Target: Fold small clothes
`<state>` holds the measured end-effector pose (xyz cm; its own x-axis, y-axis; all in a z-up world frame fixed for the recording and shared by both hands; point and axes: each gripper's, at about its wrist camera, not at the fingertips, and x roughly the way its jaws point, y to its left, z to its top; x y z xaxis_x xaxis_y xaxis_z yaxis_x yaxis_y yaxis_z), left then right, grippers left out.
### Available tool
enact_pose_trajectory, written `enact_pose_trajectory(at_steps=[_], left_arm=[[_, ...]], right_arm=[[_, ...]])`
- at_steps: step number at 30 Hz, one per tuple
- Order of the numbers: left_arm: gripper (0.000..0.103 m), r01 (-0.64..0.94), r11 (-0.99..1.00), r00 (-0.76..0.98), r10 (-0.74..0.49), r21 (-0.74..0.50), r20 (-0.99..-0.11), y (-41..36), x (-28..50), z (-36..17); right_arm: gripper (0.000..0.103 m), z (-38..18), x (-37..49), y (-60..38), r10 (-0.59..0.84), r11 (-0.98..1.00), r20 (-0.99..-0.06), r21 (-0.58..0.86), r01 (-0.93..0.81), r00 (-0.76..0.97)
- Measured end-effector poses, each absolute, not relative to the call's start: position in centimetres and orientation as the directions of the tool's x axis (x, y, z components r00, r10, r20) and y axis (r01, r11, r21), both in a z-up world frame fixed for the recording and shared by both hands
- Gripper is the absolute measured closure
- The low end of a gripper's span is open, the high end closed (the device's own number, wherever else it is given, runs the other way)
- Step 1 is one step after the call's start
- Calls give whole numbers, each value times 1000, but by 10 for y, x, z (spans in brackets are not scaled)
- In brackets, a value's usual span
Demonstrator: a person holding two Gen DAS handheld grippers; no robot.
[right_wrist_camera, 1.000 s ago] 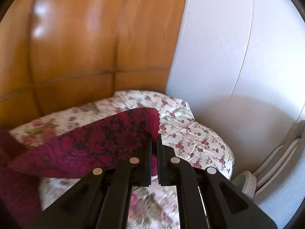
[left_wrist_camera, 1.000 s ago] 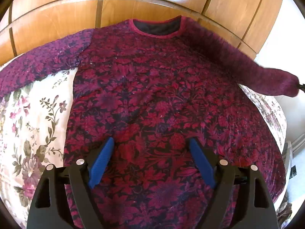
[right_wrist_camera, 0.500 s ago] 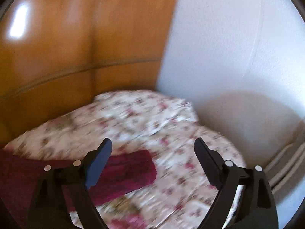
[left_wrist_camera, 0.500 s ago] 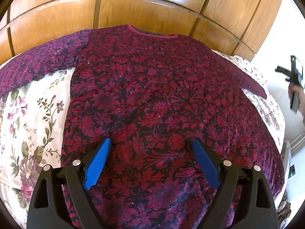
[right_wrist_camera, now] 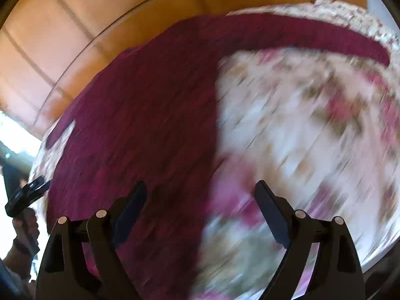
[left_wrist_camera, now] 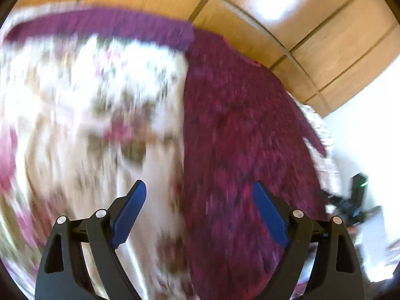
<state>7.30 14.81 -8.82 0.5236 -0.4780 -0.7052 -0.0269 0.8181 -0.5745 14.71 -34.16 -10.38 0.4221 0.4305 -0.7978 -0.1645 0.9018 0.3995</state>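
Observation:
A dark red, flower-patterned long-sleeved top (left_wrist_camera: 240, 150) lies spread flat on a floral bedsheet (left_wrist_camera: 87, 115); it also shows in the right wrist view (right_wrist_camera: 150, 125). One sleeve (left_wrist_camera: 100, 25) stretches out along the far edge, the other sleeve (right_wrist_camera: 312, 35) likewise. My left gripper (left_wrist_camera: 200, 200) is open and empty, above the top's left side edge. My right gripper (right_wrist_camera: 200, 200) is open and empty, above the top's right side edge. Both views are motion-blurred.
A wooden headboard (left_wrist_camera: 287, 25) runs behind the bed, also seen in the right wrist view (right_wrist_camera: 87, 25). A white wall (left_wrist_camera: 370, 137) stands to the right. The other gripper shows at each view's edge, the right gripper (left_wrist_camera: 350, 200) and the left gripper in a hand (right_wrist_camera: 22, 197).
My right gripper let go of the sleeve, opened, and swung left toward the top's right edge. My left gripper swung left to the top's left edge. Both stay open.

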Motion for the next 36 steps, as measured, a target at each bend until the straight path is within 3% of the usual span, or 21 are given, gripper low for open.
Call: enact_pose_trajectory(at_steps=[3,4,5,7,9,13,17,24,25,26,27,30,32,36], left_arm=[[18,-7,757,497,-565,-654,-659,145,59,-101],[24,8,759,500,-567,-651,-654,142,56,-102],[33,19,765,502,-565,-644,-655,139,55,-102],[83,40,767,467,-581,-640,-667,132,60,-107],[88,66,786,476,-566,-615,-673,126,58,-107],[92,125,805,515,-553,-580,-656,124,47,-89],[93,145,806,528,-553,-573,-645,127,28,-81],[91,124,828,471,-534,-546,-702,118,8,-97],[86,128,842,472,-516,-524,-714,117,9,-92],[84,129,855,478,-497,-502,-724,116,10,-88],[74,140,870,493,-475,-473,-729,116,13,-80],[34,126,894,588,-417,-431,-693,123,27,-60],[31,119,894,629,-405,-433,-663,125,40,-50],[31,94,902,663,-373,-422,-649,110,88,-43]], right_arm=[[19,-109,123,-336,439,897,-792,413,-158,424],[23,-109,117,-336,433,900,-793,409,-153,428],[33,-111,114,-336,426,903,-797,402,-149,429],[55,-110,108,-333,432,901,-798,405,-158,420],[78,-105,106,-327,412,911,-805,376,-171,426],[84,-83,95,-312,405,914,-787,346,-210,466],[85,-77,85,-317,416,908,-789,340,-244,452],[84,-106,68,-334,422,907,-807,380,-183,413],[83,-104,66,-338,430,903,-802,391,-181,415],[73,-103,69,-341,438,899,-797,402,-175,416],[64,-101,72,-345,441,897,-791,410,-166,425],[51,-91,91,-368,433,890,-754,444,-103,494],[41,-88,102,-383,436,868,-719,494,-43,541],[42,-98,149,-421,438,789,-660,608,91,610]])
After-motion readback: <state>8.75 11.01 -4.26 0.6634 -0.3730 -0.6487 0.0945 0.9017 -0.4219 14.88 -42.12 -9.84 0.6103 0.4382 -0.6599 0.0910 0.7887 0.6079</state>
